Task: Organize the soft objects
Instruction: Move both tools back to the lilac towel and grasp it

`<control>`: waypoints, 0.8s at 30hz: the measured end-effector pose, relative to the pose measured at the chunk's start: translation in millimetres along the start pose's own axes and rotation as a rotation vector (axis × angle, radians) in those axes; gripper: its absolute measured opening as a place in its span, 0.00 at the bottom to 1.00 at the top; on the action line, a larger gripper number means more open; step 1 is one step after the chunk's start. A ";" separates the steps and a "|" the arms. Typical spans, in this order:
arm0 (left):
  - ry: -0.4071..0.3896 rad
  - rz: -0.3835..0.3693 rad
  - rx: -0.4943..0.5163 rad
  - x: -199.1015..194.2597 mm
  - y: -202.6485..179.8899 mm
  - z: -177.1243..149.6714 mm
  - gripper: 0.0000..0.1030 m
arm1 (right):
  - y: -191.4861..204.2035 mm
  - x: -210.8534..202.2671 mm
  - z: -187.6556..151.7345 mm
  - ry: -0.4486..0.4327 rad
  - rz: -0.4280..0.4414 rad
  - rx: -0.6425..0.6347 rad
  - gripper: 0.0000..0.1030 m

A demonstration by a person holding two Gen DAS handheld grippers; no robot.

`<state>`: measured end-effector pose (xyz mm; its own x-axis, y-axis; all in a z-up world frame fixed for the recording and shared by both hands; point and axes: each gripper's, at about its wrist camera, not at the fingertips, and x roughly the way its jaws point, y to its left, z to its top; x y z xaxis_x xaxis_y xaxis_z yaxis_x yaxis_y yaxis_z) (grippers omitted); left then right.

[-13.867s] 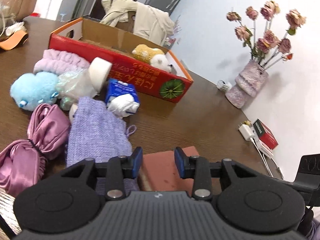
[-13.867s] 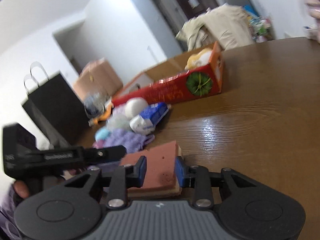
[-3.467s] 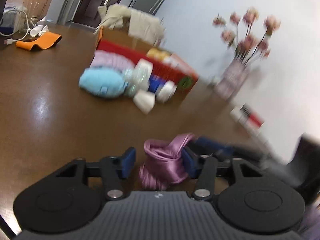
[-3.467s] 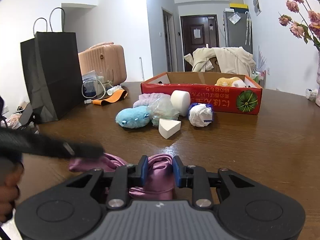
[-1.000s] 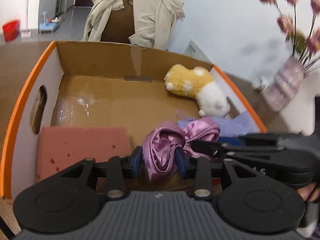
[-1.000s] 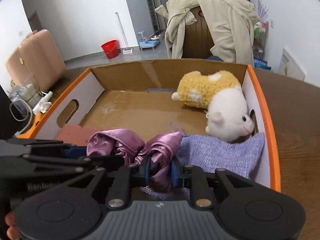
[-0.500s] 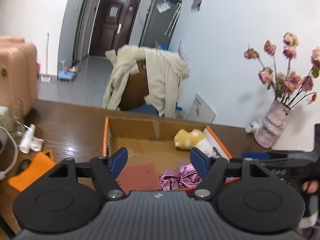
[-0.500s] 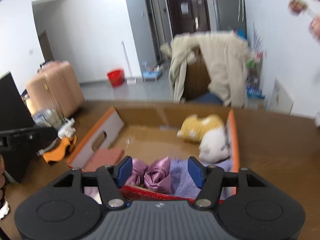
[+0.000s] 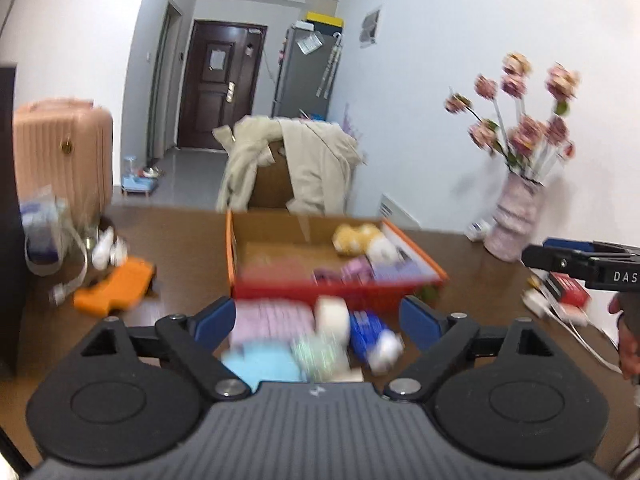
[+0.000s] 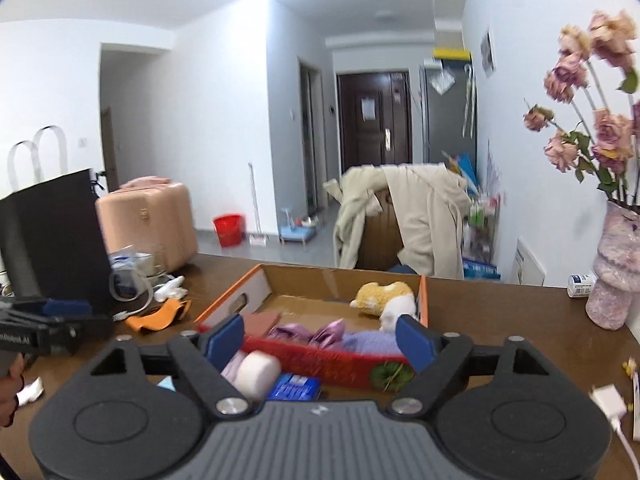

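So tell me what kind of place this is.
Most likely a lived-in flat: a wooden table faces a hallway with a dark entrance door, a pink suitcase and a coat draped over a chair.

1. Pink suitcase (image 10: 150,224) stands on the floor beyond the far left edge of the brown wooden table (image 10: 500,320).
2. Black paper bag (image 10: 52,240) with pale handles stands upright on the table's left side.
3. Orange strap (image 10: 158,318) lies flat on the table, beside a white cable and a clear bundle.
4. Beige coat (image 10: 404,216) is draped over a chair behind the table.
5. Pink vase (image 10: 616,272) with dried roses (image 10: 588,92) stands at the right, by the wall; a small white bottle (image 10: 581,280) lies just beside it.
6. Red bucket (image 10: 228,230) sits on the floor, near a dark door (image 10: 374,114) down the hall.
7. White charger (image 10: 608,398) lies at the table's right edge.
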<state>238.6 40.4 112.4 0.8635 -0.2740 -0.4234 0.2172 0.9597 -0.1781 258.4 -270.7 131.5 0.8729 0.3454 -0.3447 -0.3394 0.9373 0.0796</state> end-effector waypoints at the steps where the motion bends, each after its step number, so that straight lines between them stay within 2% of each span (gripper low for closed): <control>1: -0.003 -0.007 -0.008 -9.8 -0.8 -12.4 0.90 | 6.6 -9.5 -10.4 -0.007 -0.003 -0.004 0.83; 5: -0.063 0.011 -0.022 -49.9 -1.8 -54.0 0.97 | 31.8 -38.3 -55.0 -0.047 0.013 -0.012 0.85; 9: -0.082 0.117 0.012 -73.7 -11.7 -91.5 0.98 | 63.5 -61.7 -103.7 -0.099 -0.037 -0.096 0.89; 11: -0.070 0.131 0.052 -79.0 -16.1 -106.5 0.98 | 75.6 -69.4 -123.8 -0.079 -0.027 -0.088 0.89; 14: -0.052 0.127 0.064 -78.4 -13.7 -115.2 0.99 | 84.2 -70.9 -137.5 -0.016 0.052 -0.088 0.89; 17: -0.034 0.134 0.032 -68.6 -5.7 -113.8 0.99 | 90.2 -68.4 -134.6 -0.009 0.063 -0.087 0.89; 19: -0.028 0.136 0.009 -62.1 0.9 -111.7 0.99 | 90.2 -64.8 -129.6 -0.011 0.084 -0.042 0.89; 22: -0.024 0.125 -0.028 -52.6 11.7 -106.0 0.99 | 85.9 -52.0 -121.0 0.010 0.135 0.028 0.80; 24: -0.029 0.124 -0.043 -44.9 18.0 -99.0 0.99 | 81.9 -37.5 -112.2 0.024 0.143 0.064 0.62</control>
<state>158.7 63.9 40.3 0.8956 -0.1514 -0.4182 0.0894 0.9824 -0.1641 158.6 -212.2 46.0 0.8084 0.4750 -0.3477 -0.4361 0.8800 0.1883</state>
